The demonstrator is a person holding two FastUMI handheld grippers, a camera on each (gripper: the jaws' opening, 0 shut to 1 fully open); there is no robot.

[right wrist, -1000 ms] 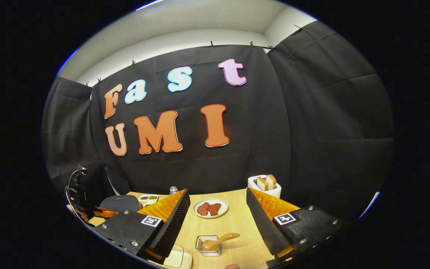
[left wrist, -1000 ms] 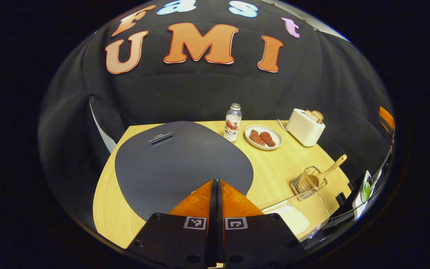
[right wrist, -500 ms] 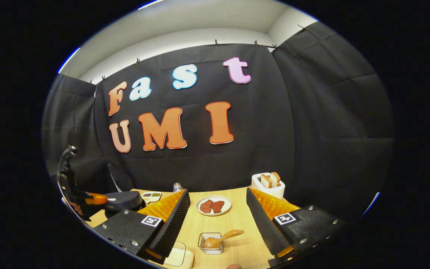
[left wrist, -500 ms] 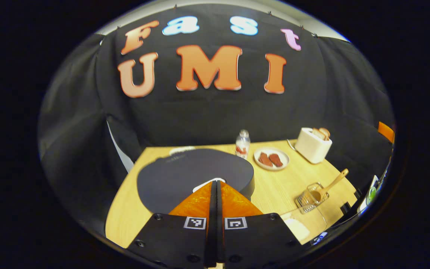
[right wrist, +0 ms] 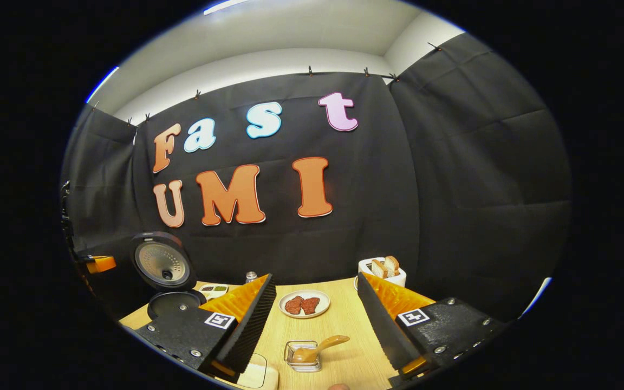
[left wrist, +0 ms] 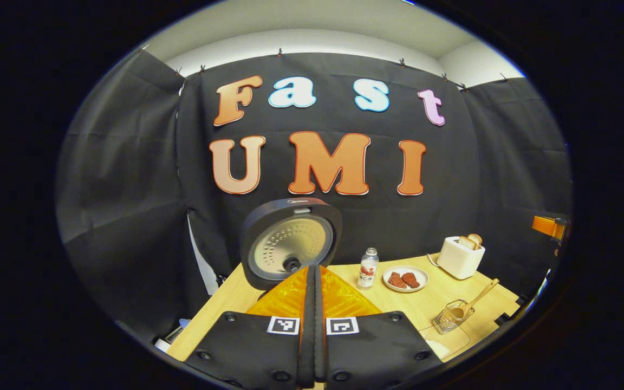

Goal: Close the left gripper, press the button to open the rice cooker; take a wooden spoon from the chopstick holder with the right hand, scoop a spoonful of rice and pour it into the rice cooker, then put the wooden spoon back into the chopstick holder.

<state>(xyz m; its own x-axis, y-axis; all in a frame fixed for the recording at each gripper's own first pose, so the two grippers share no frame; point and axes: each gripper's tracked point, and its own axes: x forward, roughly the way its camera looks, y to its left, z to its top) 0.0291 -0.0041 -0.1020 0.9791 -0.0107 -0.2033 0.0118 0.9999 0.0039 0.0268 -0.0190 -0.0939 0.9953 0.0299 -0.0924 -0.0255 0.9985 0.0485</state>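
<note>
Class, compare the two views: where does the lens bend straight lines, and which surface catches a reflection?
Left gripper view: the light wooden table edge curves; the raised rice cooker lid's metal inner plate shows a soft sheen. Right gripper view: the black cloth's top edge bows, and everything looks sharp.

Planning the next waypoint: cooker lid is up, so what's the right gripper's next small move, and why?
Probably ease the right gripper forward and down toward the wooden spoon. It is open and empty, the spoon sits in the chopstick holder just ahead, and the rice cooker lid stands raised.

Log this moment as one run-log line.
dark round rice cooker: lid up | left gripper: shut | right gripper: open, empty | light wooden spoon: in wire chopstick holder
</note>
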